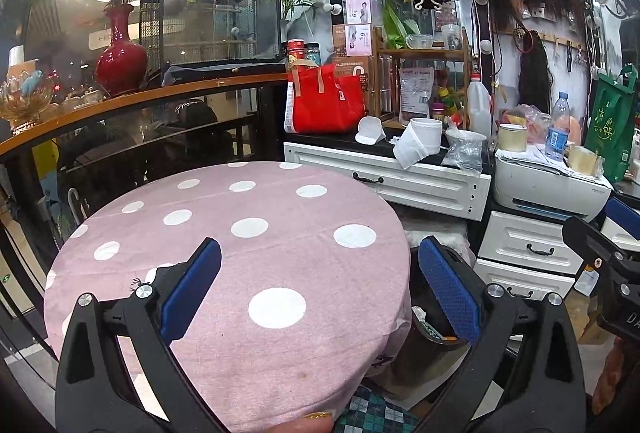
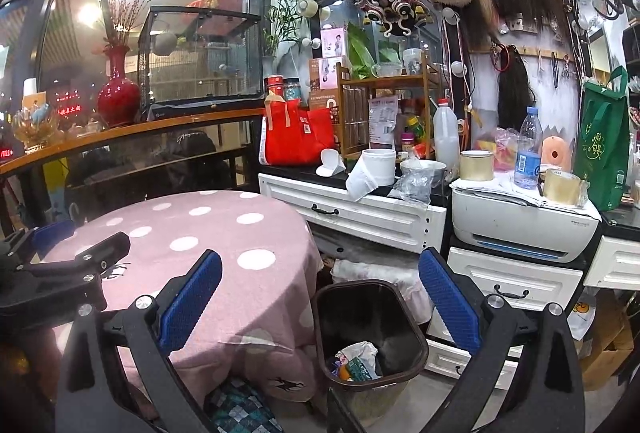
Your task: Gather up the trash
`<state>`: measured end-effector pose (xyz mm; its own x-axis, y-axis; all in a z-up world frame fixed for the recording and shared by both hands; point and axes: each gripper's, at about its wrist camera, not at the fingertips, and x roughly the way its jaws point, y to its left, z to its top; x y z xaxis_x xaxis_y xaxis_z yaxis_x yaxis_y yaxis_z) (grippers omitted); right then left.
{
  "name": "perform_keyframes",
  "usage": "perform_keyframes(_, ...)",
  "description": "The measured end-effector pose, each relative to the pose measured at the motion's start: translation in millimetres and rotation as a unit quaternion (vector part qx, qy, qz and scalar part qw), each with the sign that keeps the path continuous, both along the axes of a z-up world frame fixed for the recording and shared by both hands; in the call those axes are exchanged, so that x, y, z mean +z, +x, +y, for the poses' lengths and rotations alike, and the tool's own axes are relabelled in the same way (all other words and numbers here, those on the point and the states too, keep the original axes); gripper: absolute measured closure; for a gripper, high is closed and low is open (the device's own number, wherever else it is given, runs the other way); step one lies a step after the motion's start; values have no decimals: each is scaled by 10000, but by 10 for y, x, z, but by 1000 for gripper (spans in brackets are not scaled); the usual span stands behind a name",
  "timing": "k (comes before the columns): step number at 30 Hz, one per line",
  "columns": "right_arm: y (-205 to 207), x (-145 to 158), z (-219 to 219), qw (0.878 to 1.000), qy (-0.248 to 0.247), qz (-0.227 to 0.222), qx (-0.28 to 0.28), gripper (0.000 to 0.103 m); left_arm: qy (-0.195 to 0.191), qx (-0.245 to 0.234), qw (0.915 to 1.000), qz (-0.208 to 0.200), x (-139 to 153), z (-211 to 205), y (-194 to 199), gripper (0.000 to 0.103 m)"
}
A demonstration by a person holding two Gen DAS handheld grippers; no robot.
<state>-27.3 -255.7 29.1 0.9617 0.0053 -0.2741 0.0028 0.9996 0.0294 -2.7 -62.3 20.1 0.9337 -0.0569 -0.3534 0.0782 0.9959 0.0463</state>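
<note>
Left gripper [image 1: 320,293]: jaws apart, empty, over the round table [image 1: 224,233]. Right gripper [image 2: 320,297]: jaws apart, empty, above the black bin [image 2: 408,345]. Bin stands on the floor just beside the table's right edge and holds crumpled trash [image 2: 356,359]. Tabletop shows no litter; collection looks largely done.

Round table [image 1: 240,313] under pink polka-dot cloth [image 2: 208,233], black trash bin [image 2: 372,373] on floor beside it
</note>
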Motion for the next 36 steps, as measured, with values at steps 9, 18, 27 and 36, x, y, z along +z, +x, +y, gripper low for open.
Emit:
perform_keyframes(9,-16,0,11,10000,9,0,-1,6,29,4,10000,-45,7,-1,-15,6)
perform_keyframes(18,-20,-6,42,10000,7,8,-15,6,36,-7,10000,-19,6,-2,-20,6)
perform_keyframes(27,-22,-11,55,10000,7,22,-17,6,36,-32,10000,4,-4,-5,-20,6)
perform_keyframes(36,-23,-8,56,10000,5,16,-22,6,46,-21,10000,1,-3,-10,-24,6)
